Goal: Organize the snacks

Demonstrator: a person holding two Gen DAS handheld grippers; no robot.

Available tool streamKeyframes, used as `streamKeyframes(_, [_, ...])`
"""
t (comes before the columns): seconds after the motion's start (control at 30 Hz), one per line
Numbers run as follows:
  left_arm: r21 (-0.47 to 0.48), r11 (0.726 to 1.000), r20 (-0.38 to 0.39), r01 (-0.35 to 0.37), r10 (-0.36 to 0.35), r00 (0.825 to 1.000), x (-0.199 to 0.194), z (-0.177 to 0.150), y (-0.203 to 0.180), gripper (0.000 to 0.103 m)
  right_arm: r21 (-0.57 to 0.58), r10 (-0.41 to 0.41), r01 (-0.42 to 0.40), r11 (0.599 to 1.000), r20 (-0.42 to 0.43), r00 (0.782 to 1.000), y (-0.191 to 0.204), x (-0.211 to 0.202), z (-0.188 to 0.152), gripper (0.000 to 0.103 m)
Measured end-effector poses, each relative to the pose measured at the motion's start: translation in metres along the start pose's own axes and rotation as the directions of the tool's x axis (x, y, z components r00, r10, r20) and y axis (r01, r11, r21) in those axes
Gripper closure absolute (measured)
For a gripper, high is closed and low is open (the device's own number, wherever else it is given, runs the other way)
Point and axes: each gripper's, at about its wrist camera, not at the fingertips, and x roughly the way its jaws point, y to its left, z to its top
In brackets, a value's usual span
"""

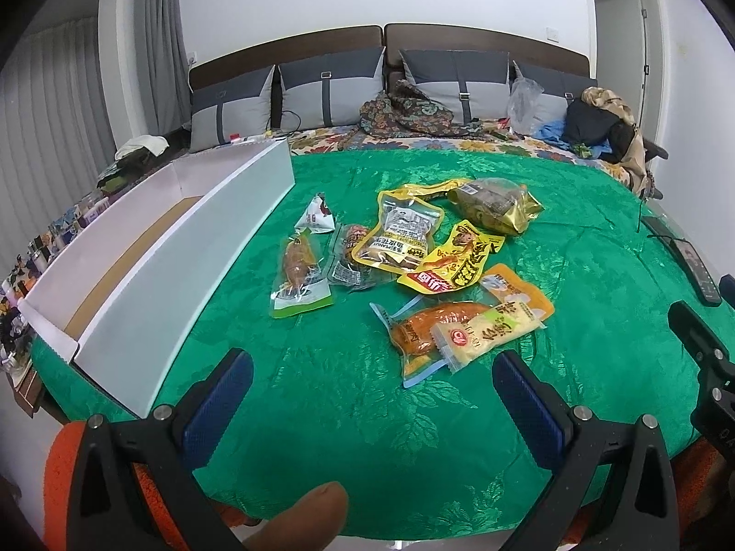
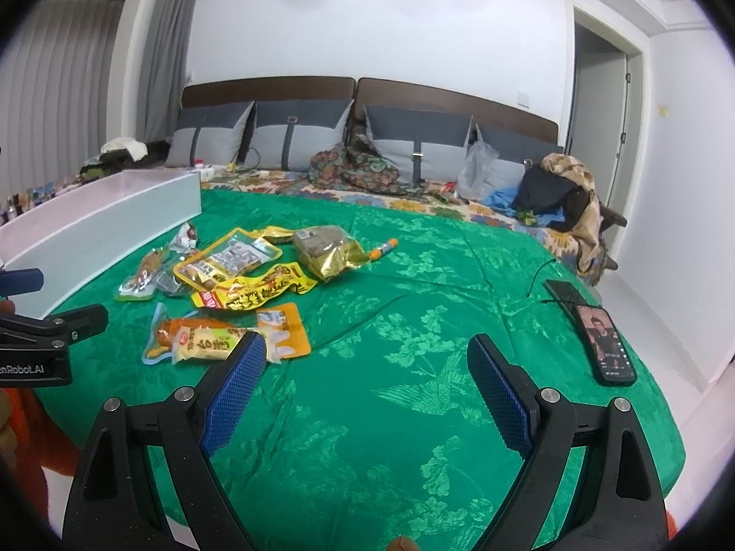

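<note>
The snacks lie in a loose pile on the green cloth, just beside the long white box; the pale stick pack at the front lies flat with its long side slanting up to the right. The box runs along the left side of the cloth, and only its brown floor shows inside. The left gripper and the right gripper both hang over the cloth with their jaws spread wide and nothing in them.

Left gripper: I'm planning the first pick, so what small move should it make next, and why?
Probably ease the left gripper forward to the pale yellow packet. It is open and holds nothing, and that packet lies nearest, on top of the orange packet. The white box stands open to its left.
</note>
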Motion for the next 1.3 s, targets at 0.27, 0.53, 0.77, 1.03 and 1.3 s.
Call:
streamKeyframes(0.27, [-0.004,1.0,0.001,-0.004,0.004,1.0,0.0,-0.001,0.003,0.0,-0.007,-0.001,0.001,1.0,0.007,1.0,0.001,0.0,-0.001,0.011])
streamKeyframes(0.53, [-0.01,1.0,-0.001,-0.013,0.013,1.0,0.003,-0.002,0.008,0.0,-0.01,0.0,0.0,1.0,0.005,1.0,0.001,-0.001,-0.003,0.011])
streamKeyframes(0.77, [-0.006,1.0,-0.007,-0.02,0.02,1.0,0.007,-0.004,0.008,0.0,-0.011,0.002,-0.001,1.0,0.003,1.0,0.002,-0.001,-0.004,0.011])
streamKeyframes(1.03, [0.004,1.0,-0.012,-0.029,0.029,1.0,0.011,-0.006,0.006,0.0,-0.013,0.004,-0.004,1.0,0.0,1.0,0.002,-0.001,-0.005,0.011])
streamKeyframes(1.3, [0.009,0.999,-0.017,-0.032,0.033,0.999,0.013,-0.008,0.007,0.0,-0.014,0.004,-0.004,1.0,-0.002,1.0,0.003,-0.001,-0.004,0.011])
